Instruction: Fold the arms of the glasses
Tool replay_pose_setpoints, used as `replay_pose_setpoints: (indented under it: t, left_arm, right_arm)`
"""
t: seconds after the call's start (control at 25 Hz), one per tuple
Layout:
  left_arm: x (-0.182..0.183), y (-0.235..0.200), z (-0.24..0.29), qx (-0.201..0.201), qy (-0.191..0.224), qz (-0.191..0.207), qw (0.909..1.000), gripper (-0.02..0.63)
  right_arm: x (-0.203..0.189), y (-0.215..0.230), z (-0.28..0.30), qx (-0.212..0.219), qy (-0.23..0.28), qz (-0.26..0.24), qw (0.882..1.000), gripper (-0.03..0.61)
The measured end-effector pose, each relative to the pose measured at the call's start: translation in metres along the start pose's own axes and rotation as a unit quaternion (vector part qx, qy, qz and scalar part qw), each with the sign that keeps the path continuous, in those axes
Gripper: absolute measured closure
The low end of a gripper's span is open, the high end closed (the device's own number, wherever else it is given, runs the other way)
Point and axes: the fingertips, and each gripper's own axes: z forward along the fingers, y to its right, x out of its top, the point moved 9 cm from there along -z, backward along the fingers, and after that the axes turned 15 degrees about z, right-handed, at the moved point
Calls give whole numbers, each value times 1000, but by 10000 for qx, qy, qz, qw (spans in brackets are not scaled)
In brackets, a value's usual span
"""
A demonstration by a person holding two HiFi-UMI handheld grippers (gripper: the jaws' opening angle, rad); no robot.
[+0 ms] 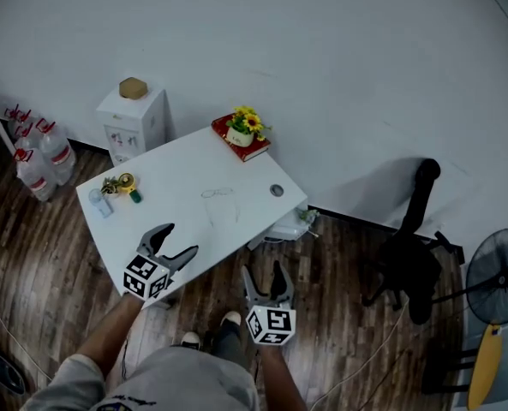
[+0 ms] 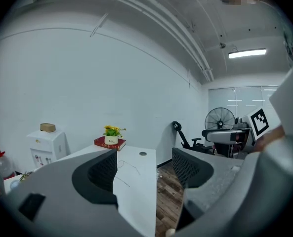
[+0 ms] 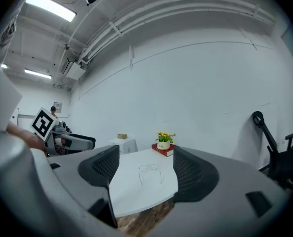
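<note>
Thin wire-framed glasses lie on the white table near its middle, arms unfolded and pointing toward the near edge. In the left gripper view the glasses show past the left jaw. They appear centred between the jaws in the right gripper view. My left gripper hovers over the table's near edge, open and holding nothing. My right gripper is off the table over the wooden floor, short of the near edge, open and holding nothing. Both are well apart from the glasses.
A red book with a potted yellow flower sits at the table's far corner. A small bottle and a yellow item are at the left end. A white cabinet, water bottles, a black chair and a fan surround the table.
</note>
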Motion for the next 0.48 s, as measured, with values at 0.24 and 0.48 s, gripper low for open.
replay_pose_setpoints:
  t: [0.24,0.48]
  left_arm:
    - [-2,-39,52,160,-155,-103,9997,269]
    - [5,-84,119,372,-341,-282,9983,281]
  right_arm:
    - [10,30,77,243,-81,68,9996,256]
    - [37,70,175,693,-218,80,9973,258]
